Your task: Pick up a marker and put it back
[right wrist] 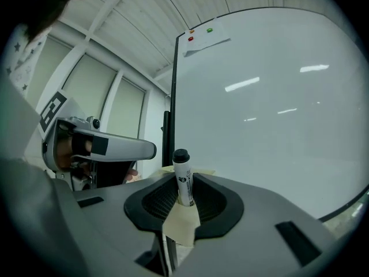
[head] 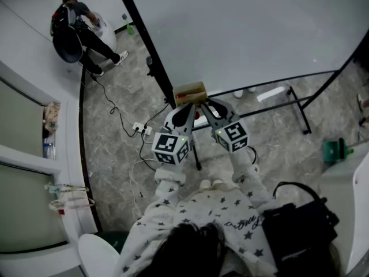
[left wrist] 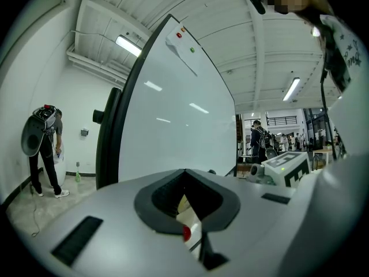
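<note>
Nearest the camera: star-print sleeves (head: 173,183), one gripper in each hand, both angled towards the whiteboard's lower edge.

Right gripper (right wrist: 184,205): jaws closed on a marker (right wrist: 184,180). White barrel, black cap uppermost, standing upright in the pocket formed by the dark pads (right wrist: 219,203). Its lower end drops out of sight behind a cream box (right wrist: 181,227) showing through the gap. Contact between the two cannot be judged.

Left gripper (left wrist: 187,203): jaws drawn together, holding nothing. Through the pocket, a cream edge and a small red spot (left wrist: 186,232).

From the head view, both sets of jaw tips sit just beside the box at the foot of the whiteboard (head: 242,33).

Farther off: a power strip (head: 141,129) on the floor, and a second person (head: 75,25) bent over near the wall.
</note>
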Available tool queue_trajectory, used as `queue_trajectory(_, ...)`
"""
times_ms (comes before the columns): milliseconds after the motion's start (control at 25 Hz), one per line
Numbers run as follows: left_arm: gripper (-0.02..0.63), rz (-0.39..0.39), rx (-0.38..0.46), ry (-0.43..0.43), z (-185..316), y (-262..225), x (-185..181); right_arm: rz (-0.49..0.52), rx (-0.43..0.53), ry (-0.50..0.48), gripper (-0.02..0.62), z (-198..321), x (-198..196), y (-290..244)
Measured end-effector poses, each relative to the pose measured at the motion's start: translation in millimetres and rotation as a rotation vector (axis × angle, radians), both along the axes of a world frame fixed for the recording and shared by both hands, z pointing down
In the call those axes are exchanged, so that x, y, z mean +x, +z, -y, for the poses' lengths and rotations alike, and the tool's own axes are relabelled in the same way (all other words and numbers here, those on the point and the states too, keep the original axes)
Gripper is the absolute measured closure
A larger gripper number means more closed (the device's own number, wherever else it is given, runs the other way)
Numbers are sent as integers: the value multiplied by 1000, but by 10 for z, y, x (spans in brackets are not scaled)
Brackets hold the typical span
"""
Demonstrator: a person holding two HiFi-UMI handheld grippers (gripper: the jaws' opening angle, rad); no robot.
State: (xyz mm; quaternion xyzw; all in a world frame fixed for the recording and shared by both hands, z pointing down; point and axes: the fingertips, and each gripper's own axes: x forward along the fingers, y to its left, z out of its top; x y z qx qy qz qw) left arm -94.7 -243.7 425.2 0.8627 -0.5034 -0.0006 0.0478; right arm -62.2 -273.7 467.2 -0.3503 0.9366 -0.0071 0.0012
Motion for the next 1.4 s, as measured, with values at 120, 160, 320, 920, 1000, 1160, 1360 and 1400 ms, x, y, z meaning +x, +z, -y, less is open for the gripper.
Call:
queue_trajectory(120, 604, 1, 0, 5, 10, 41, 14, 3, 6, -5, 511, 3, -9, -7)
queue_trajectory(160, 604, 2, -1, 5, 14, 52, 15, 5, 8, -10, 511, -2, -15, -29)
queue_trajectory(320, 604, 12, 2, 12, 25, 14, 23, 0, 8, -38, 512, -17, -40, -183)
queue_trajectory(920, 604, 77, 49, 88, -298, -713, 143, 42, 52, -176, 512, -377, 91, -1264)
queue_trajectory(1000, 604, 74, 53, 104, -343, -790, 150, 29, 71, -185, 512, -417, 130, -1346)
queue_trajectory(1160, 604, 60, 62, 120, -365, -806, 160, 44, 91, -197, 512, -450, 190, -1428)
queue_trajectory(1360, 604, 64, 77, 128, -337, -848, 206, 46, 93, -203, 512, -454, 202, -1420)
queue_trajectory(1400, 604, 67, 79, 129, -333, -861, 210, 47, 92, -204, 512, -453, 200, -1416)
